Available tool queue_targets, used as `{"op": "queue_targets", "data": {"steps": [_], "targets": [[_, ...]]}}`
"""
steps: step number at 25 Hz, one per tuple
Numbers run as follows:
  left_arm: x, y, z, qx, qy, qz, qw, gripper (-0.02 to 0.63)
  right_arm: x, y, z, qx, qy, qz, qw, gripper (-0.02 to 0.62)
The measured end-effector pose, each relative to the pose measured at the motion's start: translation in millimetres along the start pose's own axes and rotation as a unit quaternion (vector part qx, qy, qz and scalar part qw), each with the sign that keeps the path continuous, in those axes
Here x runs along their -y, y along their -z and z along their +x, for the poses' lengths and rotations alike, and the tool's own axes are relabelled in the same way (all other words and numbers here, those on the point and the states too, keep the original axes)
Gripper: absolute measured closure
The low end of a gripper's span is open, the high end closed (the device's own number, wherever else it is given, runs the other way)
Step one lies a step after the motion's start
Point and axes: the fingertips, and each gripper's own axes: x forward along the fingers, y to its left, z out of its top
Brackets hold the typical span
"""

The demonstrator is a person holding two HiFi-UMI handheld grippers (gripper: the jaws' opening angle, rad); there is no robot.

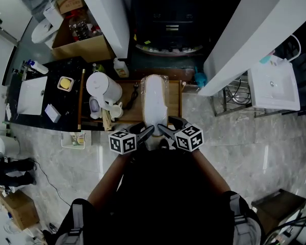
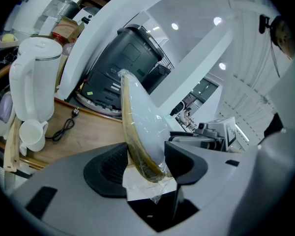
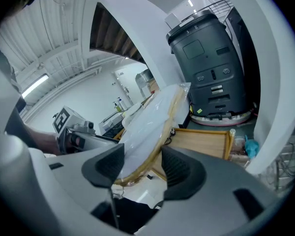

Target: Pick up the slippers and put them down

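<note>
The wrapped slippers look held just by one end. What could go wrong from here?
1. The left gripper and the right gripper both pinch the plastic-wrapped slippers only at the near end, so the slick pack might slip or twist out.
2. The far end sticks out over the wooden tray, with the white kettle and cup close by; a careless swing could perhaps knock them.

Wooden table (image 2: pixel 91 137) bears kettle (image 2: pixel 33 77), mug (image 2: pixel 33 134), cord (image 2: pixel 63 128)

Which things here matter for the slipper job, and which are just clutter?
Job: wrapped slippers; left gripper and right gripper, both gripping them.
Lying about: kettle, mug, power cable, black machine.
</note>
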Motion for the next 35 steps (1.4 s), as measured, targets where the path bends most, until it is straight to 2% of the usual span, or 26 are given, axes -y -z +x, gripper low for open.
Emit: {"op": "queue_targets", "data": {"steps": [10,24,35], "targets": [[9,5,-8,0.006,-0.011,0.015,0.9998,0.370,-9,2,-6,0.006,-0.002,-0.005,1.000,0.354],[12,10,-12,0.023,-0.020,0.006,0.9995,0.368,-15,3,-9,0.011,-0.005,-0.012,1.000,0.354],[11,17,-10,0.015,-0.027,0.006,0.9995,0.368,-14,11,-10,-0.005,-0.012,-0.019,1.000,0.354]]}}
